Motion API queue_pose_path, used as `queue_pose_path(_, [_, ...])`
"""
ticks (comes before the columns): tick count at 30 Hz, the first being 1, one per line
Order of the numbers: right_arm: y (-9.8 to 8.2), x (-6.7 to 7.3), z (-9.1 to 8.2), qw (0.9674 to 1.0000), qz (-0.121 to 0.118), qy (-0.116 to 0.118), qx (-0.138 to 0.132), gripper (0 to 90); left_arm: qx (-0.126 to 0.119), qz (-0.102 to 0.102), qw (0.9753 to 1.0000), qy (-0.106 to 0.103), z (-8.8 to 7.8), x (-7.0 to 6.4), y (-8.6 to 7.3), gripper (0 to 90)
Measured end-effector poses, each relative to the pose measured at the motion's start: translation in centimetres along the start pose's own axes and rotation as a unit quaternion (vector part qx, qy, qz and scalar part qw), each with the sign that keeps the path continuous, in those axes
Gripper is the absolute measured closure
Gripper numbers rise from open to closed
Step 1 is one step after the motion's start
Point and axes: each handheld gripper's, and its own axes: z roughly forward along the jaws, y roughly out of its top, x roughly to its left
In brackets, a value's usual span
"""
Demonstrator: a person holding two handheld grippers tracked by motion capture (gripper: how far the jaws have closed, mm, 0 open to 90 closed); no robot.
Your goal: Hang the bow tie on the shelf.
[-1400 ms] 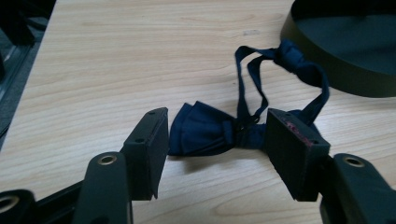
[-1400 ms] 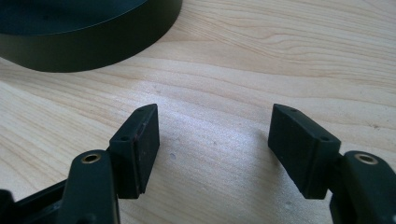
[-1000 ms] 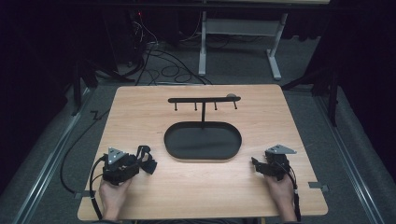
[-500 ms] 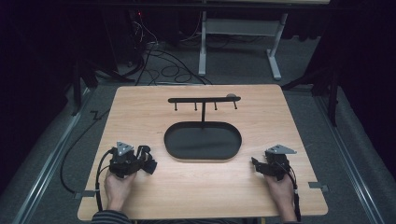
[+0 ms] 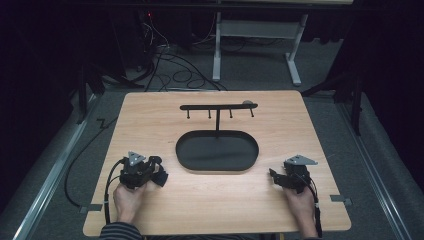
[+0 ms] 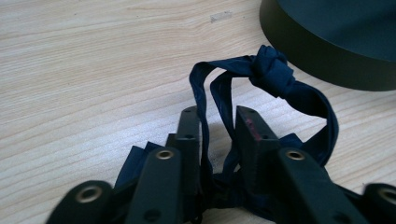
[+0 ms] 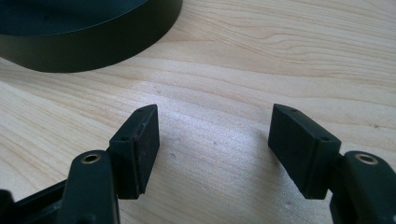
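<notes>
The left gripper [image 6: 217,126] pinches the soft, light blue ribbon [image 6: 271,74] near the table's [image 5: 150,115] front-left corner; right gripper [image 7: 215,140] gapes empty.

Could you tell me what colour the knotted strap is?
Dark navy blue strap, clearest in the left gripper view.
</notes>
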Motion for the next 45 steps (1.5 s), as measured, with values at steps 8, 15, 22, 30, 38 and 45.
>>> queue_pose_path(8, [0.0,0.0,0.0,1.0,-0.001,0.0,0.0,35.3,-0.011,0.002,0.9999,-0.004,-0.3,0.0,0.0,86.7])
queue_pose_path(15, [0.0,0.0,0.0,1.0,0.0,0.001,0.0,35.3,-0.03,-0.004,0.9994,-0.015,-1.1,-0.1,0.2,88.7])
queue_pose_path(22, [0.0,0.0,0.0,1.0,0.0,0.001,0.0,35.3,-0.044,-0.001,0.9989,-0.018,-2.2,-0.3,0.7,88.9])
queue_pose_path(30, [0.0,-0.1,0.0,1.0,0.001,0.002,-0.001,35.1,-0.077,-0.014,0.9962,-0.04,-3.7,-0.5,1.5,88.8])
queue_pose_path(38, [0.0,-0.1,0.0,1.0,0.001,0.002,-0.001,35.1,-0.097,-0.005,0.9936,-0.057,-5.2,-1.2,2.8,88.9])
queue_pose_path(45, [0.0,-0.1,0.0,1.0,0.001,0.003,-0.001,35.0,-0.106,0.003,0.9917,-0.073,-5.9,-2.0,3.7,88.9])
